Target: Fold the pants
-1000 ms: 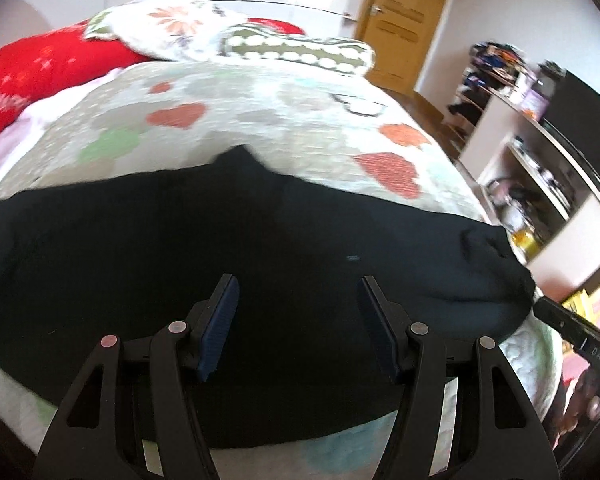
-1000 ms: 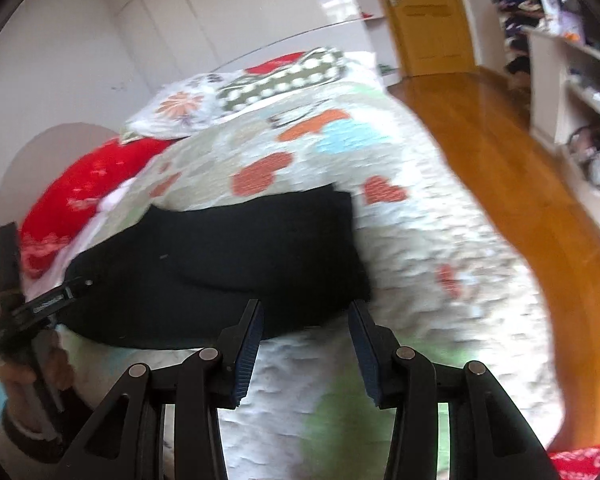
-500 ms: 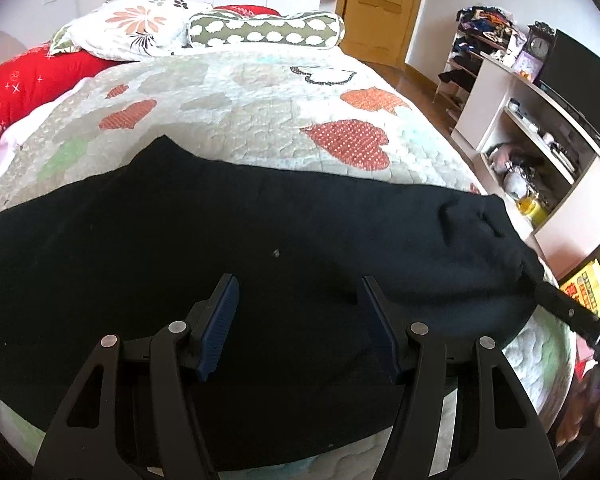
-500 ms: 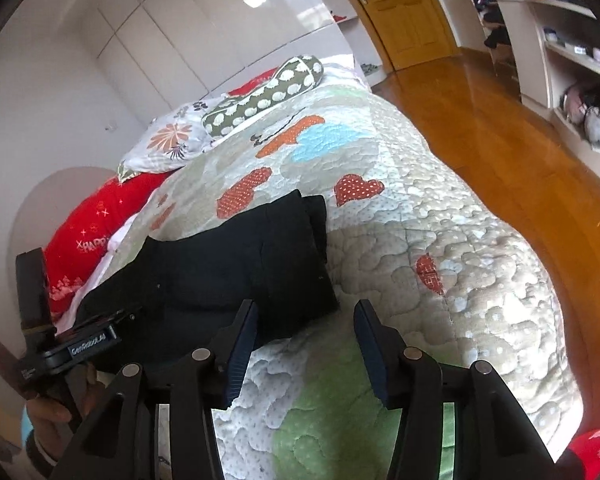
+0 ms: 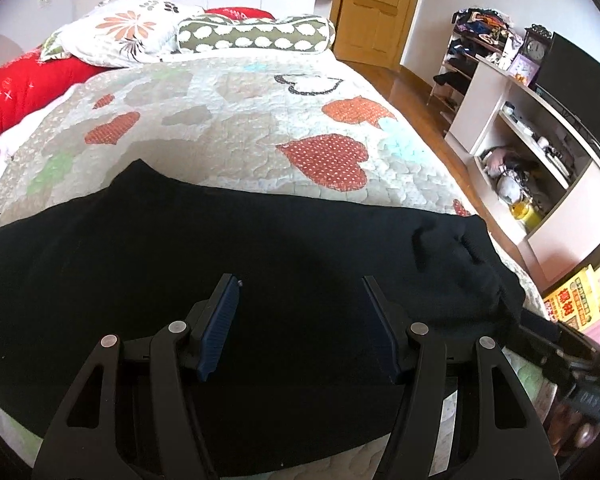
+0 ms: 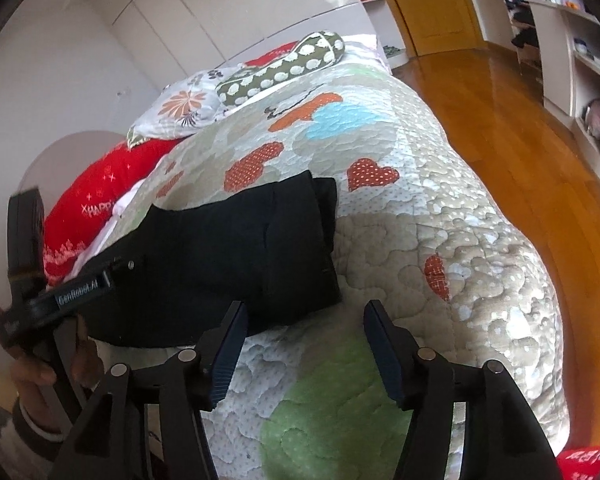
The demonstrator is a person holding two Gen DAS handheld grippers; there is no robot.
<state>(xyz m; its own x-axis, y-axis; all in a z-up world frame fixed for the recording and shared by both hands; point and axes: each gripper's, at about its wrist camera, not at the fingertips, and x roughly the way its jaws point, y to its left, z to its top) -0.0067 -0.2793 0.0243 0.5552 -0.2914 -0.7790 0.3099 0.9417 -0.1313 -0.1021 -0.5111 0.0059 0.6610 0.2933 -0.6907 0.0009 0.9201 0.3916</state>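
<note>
Black pants [image 5: 220,264] lie spread across the near end of the quilted bed [image 5: 236,128], folded lengthwise. My left gripper [image 5: 300,304] hovers open above their middle with nothing between its pads. In the right wrist view the pants [image 6: 236,240] end at the waist edge, just left of and beyond my right gripper [image 6: 304,332]. Its jaws are opening over bare quilt [image 6: 440,216], holding nothing. The right gripper's body also shows in the left wrist view by the pants' right end, and the left gripper's body [image 6: 60,300] in the right wrist view.
Pillows [image 5: 256,34] and a red cushion [image 5: 24,84] sit at the bed's head. A shelf unit [image 5: 540,152] with a dark screen stands to the right, past a strip of wooden floor [image 6: 520,128]. A door [image 5: 376,12] is at the back.
The right gripper's jaws have widened and it now sits off the pants' end, over the quilt. The left gripper has shifted across the pants, still open.
</note>
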